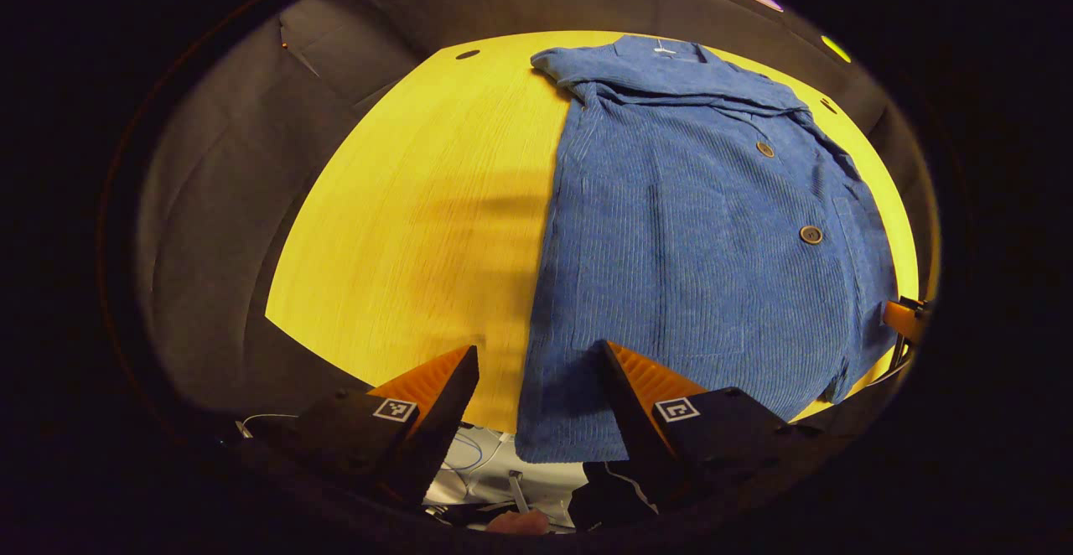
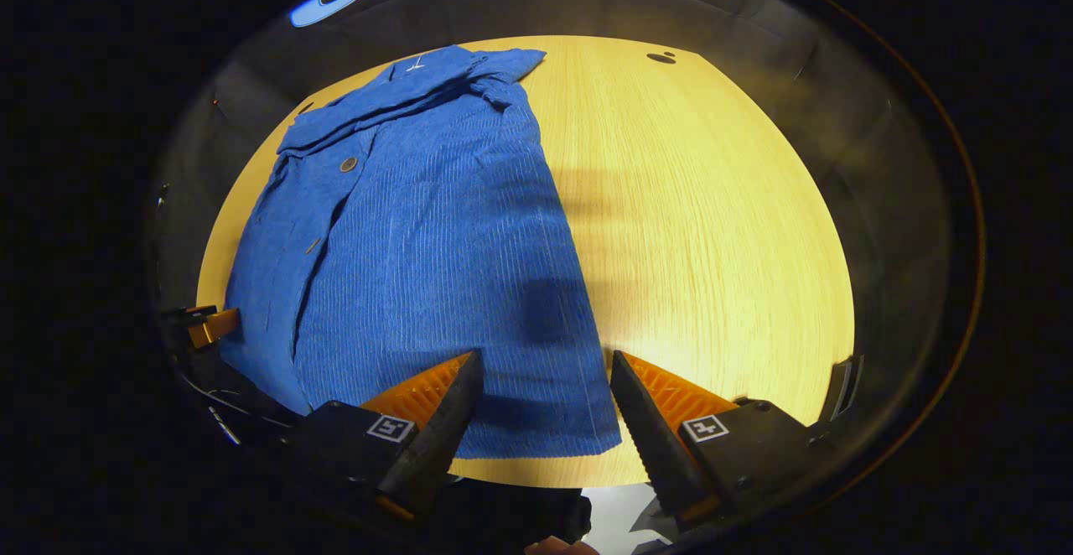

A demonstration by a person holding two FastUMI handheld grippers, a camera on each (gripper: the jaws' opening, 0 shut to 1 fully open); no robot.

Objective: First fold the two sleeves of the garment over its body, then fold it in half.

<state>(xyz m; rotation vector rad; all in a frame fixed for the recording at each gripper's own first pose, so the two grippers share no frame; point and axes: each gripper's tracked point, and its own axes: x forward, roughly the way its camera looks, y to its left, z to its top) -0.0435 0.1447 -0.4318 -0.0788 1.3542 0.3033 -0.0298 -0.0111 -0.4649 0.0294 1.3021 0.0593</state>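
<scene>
Blue corduroy garment (image 1: 696, 245) flat on round wooden table (image 1: 419, 228), collar toward top of frame, both sleeves folded over body, hem at near table edge. Left gripper (image 1: 536, 370) released, jaws spread wide, straddling hem's left corner at bottom centre. Right gripper (image 2: 545, 379) likewise released, over hem's right corner in right gripper view. Cable hole (image 2: 662, 57) in tabletop, upper right. Other gripper's tip at frame edge (image 2: 209, 326). Nothing between jaws and cloth.

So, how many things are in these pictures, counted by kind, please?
Garment: 1, the blue jacket lying on the table.
Table: 1, the wooden table.
Grippers: 2, the left gripper and the right gripper, both open.
Total: 4.
</scene>
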